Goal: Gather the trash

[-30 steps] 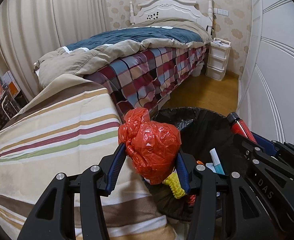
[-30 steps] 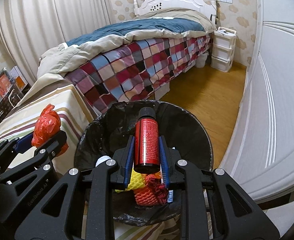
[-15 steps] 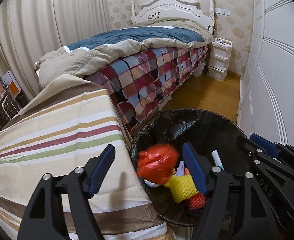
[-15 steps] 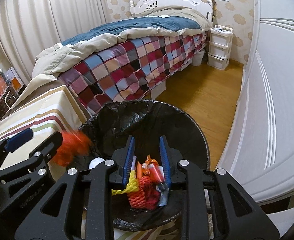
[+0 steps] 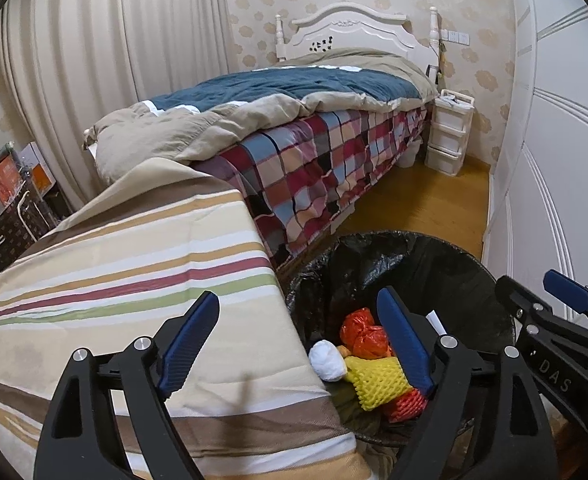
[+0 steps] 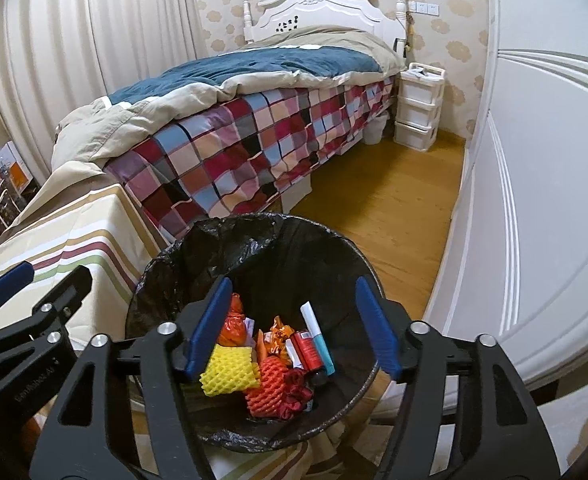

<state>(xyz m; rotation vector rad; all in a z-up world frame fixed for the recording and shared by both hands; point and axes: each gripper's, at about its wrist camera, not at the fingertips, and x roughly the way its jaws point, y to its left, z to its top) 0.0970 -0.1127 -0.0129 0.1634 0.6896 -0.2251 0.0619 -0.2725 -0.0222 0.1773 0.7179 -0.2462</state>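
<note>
A bin with a black liner (image 6: 278, 240) (image 5: 413, 248) stands on the floor beside a striped cloth-covered table (image 5: 114, 260). In it lie a crumpled red plastic bag (image 5: 363, 334) (image 6: 233, 326), a red spray can (image 6: 307, 354), yellow foam netting (image 6: 228, 372) (image 5: 375, 380), red foam netting (image 6: 272, 384), a white wad (image 5: 327, 364) and a white-and-teal tube (image 6: 317, 340). My left gripper (image 5: 299, 336) is open and empty over the table edge and bin rim. My right gripper (image 6: 292, 324) is open and empty above the bin.
A bed with a checked cover (image 6: 234, 152) stands behind the bin. White wardrobe doors (image 6: 533, 200) line the right side. A white drawer unit (image 6: 417, 108) stands by the headboard. Boxes (image 5: 2, 188) sit at the far left. Wooden floor (image 6: 373, 208) lies between bed and wardrobe.
Both grippers opened. The left one dropped the red bag and the right one dropped the red spray can; both now lie in the bin.
</note>
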